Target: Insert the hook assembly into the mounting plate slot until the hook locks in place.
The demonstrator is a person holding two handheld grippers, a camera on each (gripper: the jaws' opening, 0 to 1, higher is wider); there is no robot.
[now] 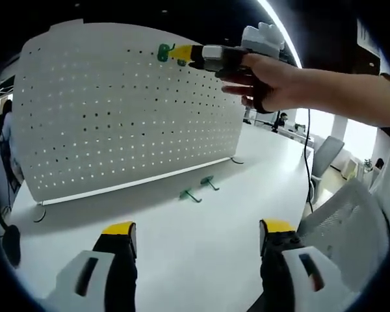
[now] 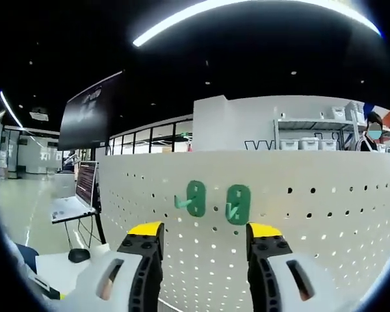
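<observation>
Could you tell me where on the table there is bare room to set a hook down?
The white table is bare between the left gripper and the two loose green hooks, and also rightward past them. It is tighter along the pegboard foot, by its stands and those hooks. Up top, the right gripper crowds the mounted hooks.

A perforated mounting plate [image 1: 123, 110] was stood upright on the tabletop [image 1: 201, 234]. Two hooks [image 2: 216, 201] were seen side by side on the plate near its top edge, in the right gripper view. Two loose hooks [image 1: 199, 189] were laid on the tabletop just before the plate's foot. The right gripper [image 1: 182, 54] was held at the plate's upper part, while the left gripper [image 1: 198, 231] was kept well apart, above the tabletop.
</observation>
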